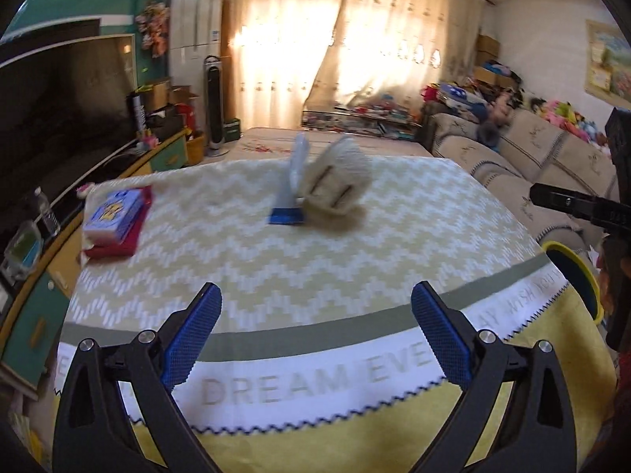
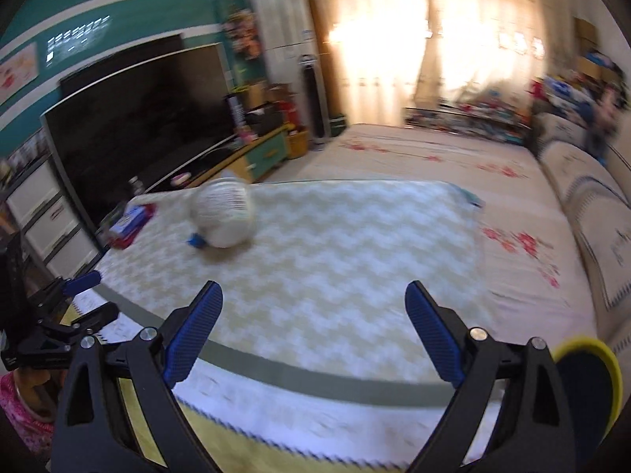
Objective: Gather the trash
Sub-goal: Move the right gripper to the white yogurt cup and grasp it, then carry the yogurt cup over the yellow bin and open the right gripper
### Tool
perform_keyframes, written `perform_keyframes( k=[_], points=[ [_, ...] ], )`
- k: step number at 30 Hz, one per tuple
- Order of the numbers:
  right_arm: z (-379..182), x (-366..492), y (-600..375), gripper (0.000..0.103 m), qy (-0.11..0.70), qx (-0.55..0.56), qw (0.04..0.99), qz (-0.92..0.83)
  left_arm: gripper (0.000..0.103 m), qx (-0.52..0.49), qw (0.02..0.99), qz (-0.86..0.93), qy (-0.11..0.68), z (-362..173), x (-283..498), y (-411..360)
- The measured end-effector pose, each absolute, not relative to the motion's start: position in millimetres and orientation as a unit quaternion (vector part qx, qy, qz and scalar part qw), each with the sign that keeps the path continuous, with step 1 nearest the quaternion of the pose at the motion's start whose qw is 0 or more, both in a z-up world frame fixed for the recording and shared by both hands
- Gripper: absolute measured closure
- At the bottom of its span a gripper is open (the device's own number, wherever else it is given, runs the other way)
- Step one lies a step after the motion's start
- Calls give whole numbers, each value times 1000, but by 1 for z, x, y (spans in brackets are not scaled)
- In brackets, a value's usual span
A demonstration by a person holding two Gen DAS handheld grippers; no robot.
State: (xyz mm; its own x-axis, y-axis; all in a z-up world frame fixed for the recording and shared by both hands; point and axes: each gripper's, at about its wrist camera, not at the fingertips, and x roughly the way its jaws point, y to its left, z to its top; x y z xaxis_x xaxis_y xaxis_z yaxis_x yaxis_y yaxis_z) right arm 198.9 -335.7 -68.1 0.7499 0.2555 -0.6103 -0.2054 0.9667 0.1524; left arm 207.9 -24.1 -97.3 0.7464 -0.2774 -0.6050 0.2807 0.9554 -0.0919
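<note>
Both grippers hang over the near edge of the table, pointing down and across it. The left gripper (image 1: 315, 331) has its blue pads spread wide with nothing between them — only the cloth (image 1: 276, 260) shows in the gap. The right gripper (image 2: 313, 331) stands just as wide, and it too holds nothing.

The trash sits well beyond both, toward the far half of the table: a crumpled pale wad (image 1: 337, 181), blurred, and touching its left side a clear wrapper (image 1: 292, 193) with a blue end, standing tilted against the wad. From the right wrist view the wad (image 2: 224, 213) looks rounder, with the blue scrap at its lower left.

At the table's left edge lies a blue box (image 1: 114, 213) on top of a red one (image 1: 118, 240), well apart from the trash. A yellow-rimmed bin (image 1: 572, 276) sits just off the table's right side, near the right gripper. A TV (image 1: 67, 118) stands to the left, a sofa (image 1: 532, 165) to the right, lit curtains (image 1: 335, 39) behind.
</note>
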Motion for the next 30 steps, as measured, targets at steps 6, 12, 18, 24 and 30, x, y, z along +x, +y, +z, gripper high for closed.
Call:
perform_keyframes(
  k=[6,12,18,24,30],
  points=[
    [-82,255,-274,14,341,-4,920,195,7,-40,931,-154,330,-108,213,-18],
    [-98,306,-234,11,355,-40,907,226,6,-58,928,-154,334,-110,211,-14],
    [-108,336,-225,11,366,-55,900,230,6,-63,925,-158,339,-112,212,-13],
    [-119,351,-223,11,383,-28,887,258,6,-58,926,-160,337,-111,211,-15],
    [-119,343,-221,27,386,-29,883,265,6,-56,926,-162,336,-110,210,-16]
  ],
)
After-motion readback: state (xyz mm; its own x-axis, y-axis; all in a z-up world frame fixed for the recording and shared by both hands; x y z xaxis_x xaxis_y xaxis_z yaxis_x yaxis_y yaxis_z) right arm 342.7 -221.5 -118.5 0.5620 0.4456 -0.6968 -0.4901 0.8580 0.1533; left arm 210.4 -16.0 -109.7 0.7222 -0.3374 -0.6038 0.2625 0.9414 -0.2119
